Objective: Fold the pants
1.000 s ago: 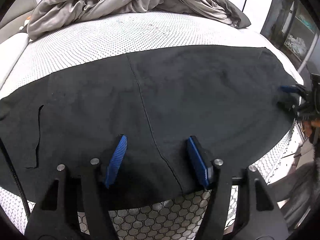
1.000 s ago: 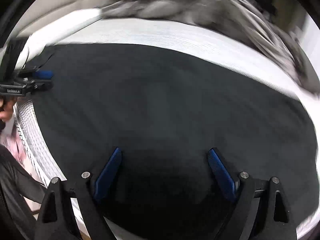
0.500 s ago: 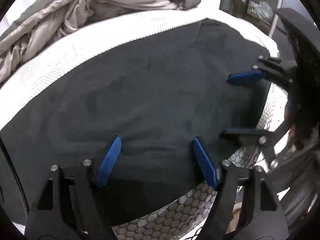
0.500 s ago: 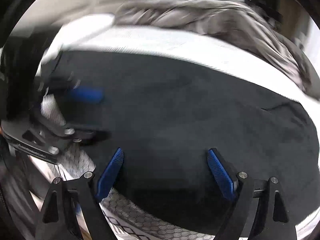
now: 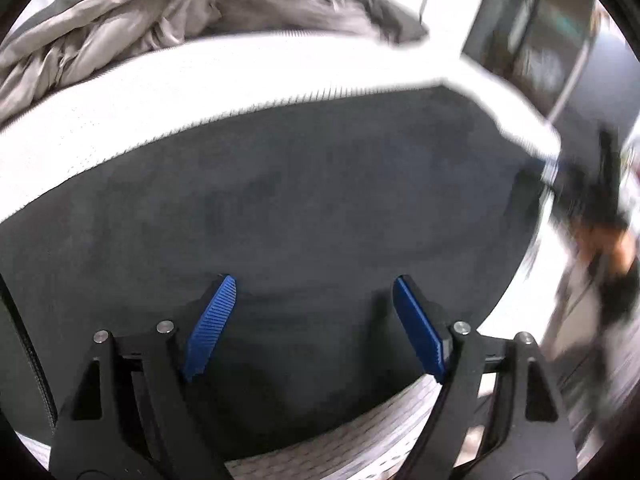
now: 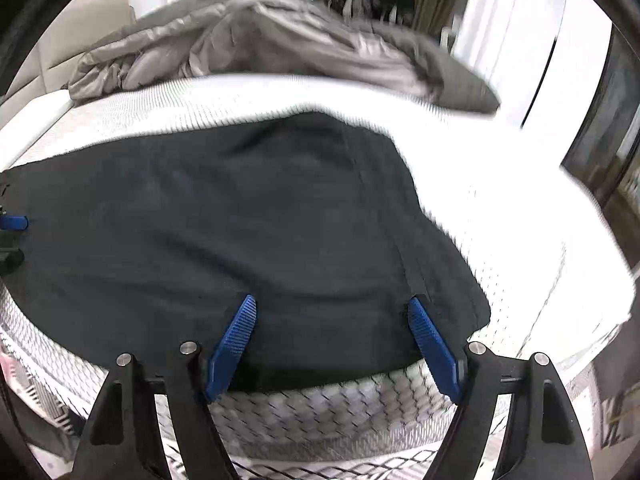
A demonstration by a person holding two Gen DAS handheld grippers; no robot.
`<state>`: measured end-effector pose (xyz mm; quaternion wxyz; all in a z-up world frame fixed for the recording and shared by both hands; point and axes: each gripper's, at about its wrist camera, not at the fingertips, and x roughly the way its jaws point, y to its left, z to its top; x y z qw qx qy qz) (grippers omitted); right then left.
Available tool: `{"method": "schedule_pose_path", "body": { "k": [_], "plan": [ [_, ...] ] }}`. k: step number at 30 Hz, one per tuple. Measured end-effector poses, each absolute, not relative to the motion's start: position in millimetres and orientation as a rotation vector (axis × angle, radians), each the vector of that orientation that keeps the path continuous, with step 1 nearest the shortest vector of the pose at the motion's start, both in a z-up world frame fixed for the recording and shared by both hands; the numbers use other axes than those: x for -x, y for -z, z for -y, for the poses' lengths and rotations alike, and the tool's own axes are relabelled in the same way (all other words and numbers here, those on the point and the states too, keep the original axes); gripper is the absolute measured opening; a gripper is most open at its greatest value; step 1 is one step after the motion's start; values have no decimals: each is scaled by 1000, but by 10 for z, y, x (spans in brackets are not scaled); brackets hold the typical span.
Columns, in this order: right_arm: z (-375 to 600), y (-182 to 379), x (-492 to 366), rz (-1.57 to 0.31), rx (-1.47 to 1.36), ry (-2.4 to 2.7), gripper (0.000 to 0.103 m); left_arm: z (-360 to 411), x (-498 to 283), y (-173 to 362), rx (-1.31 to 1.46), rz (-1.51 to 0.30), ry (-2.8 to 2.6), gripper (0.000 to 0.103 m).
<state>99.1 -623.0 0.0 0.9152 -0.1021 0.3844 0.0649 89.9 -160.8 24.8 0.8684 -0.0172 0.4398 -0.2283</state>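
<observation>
Nearest in, the left gripper and the right gripper hover with fingers spread, the left just opening wider and the right narrowing slightly, nothing pinched. The black pants lie flat on the bed from six toward twelve o'clock. Risk: pinching one layer, or the mesh cover too, drags the fold crooked toward the grey duvet at twelve.

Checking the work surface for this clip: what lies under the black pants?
The black fabric pants lie flat on a white mattress with honeycomb mesh cover, which shows around their edges. A crumpled grey duvet sits behind. Anything directly beneath the pants is covered.
</observation>
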Motion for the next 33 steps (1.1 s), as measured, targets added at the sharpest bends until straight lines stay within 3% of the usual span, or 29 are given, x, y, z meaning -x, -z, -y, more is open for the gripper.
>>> {"method": "schedule_pose_path", "body": {
  "k": [4, 9, 16, 20, 25, 29, 33],
  "plan": [
    [5683, -72, -1090, -760, 149, -307, 81, 1744, -1104, -195, 46, -921, 442, 79],
    [4917, 221, -1300, -792, 396, -414, 81, 1781, -1288, 40, -94, -977, 392, 80],
    [6110, 186, -1423, -761, 349, -5, 80, 1140, -1304, 77, -52, -993, 309, 83],
    [6267, 78, -1387, -766, 273, 18, 78, 960, -1312, -40, -34, -976, 257, 83],
    [5407, -138, -1456, -743, 292, -201, 80, 1235, -1566, -132, -33, -941, 255, 83],
    [4577, 7, -1686, -838, 350, -387, 80, 1591, -1855, 55, -165, -1003, 227, 83],
    [4345, 174, -1858, -836, 490, -386, 80, 1447, -1860, 124, -131, -1020, 238, 84]
  ]
}}
